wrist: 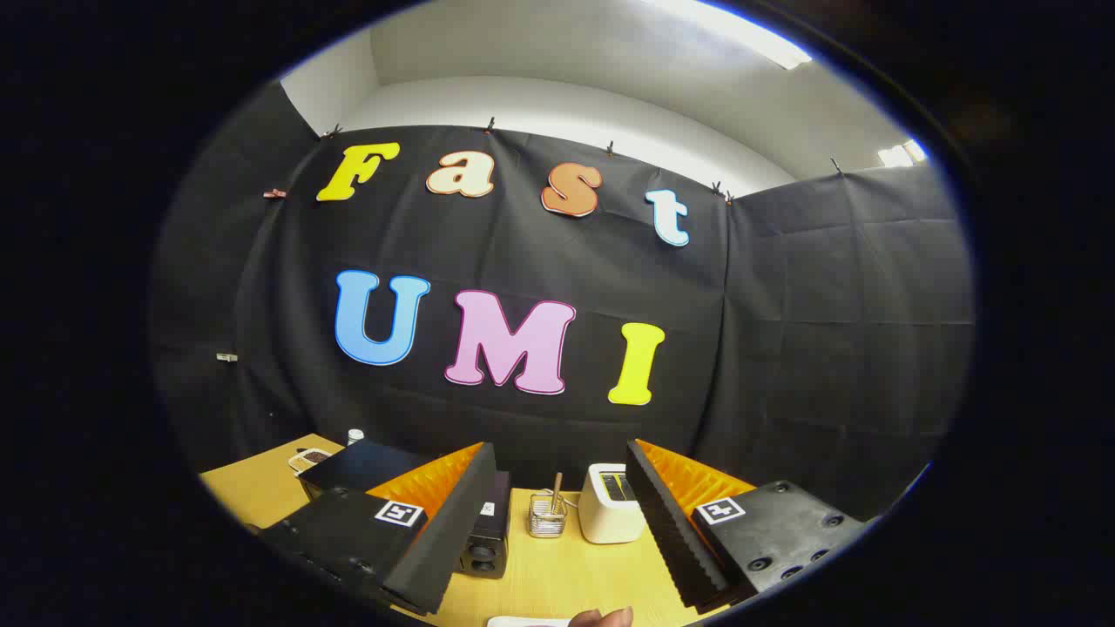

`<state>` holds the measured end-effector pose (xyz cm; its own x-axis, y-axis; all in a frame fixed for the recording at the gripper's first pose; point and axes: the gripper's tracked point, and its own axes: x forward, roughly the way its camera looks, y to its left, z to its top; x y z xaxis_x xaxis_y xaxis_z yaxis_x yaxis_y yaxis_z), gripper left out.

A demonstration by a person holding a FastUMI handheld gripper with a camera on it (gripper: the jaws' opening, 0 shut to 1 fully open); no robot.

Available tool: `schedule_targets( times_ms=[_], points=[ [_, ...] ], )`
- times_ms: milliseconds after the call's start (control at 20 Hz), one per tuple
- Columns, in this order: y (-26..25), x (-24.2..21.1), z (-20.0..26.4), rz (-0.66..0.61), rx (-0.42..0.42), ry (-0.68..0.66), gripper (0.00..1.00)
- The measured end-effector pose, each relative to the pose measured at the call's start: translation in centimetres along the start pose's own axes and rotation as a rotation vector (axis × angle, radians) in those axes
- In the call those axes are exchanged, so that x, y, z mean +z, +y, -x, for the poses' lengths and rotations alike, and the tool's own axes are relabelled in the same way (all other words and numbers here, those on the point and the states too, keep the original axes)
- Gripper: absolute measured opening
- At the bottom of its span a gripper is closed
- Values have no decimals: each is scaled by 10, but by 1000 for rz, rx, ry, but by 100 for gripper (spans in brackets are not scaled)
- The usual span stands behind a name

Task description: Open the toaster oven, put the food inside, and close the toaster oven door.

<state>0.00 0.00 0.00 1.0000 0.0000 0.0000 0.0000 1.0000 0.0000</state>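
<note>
Wooden table (557, 575) carries a dark toaster oven (370, 466), half hidden behind one finger. The tongs (557, 522) gape apart, empty, held high, likely before reaching for its door.

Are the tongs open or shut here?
Open. The tongs stand wide apart above the wooden table, nothing between them; a small wire holder and white toaster sit beyond.

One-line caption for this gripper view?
Open hand-held gripper raised over the wooden table, toaster oven and white toaster ahead.
</note>
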Motion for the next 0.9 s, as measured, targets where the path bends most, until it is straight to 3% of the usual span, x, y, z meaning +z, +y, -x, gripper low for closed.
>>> schedule_targets(
  times_ms=[900],
  points=[
    [12, -12, -3, -20, 9, 40, 97]
  ],
)
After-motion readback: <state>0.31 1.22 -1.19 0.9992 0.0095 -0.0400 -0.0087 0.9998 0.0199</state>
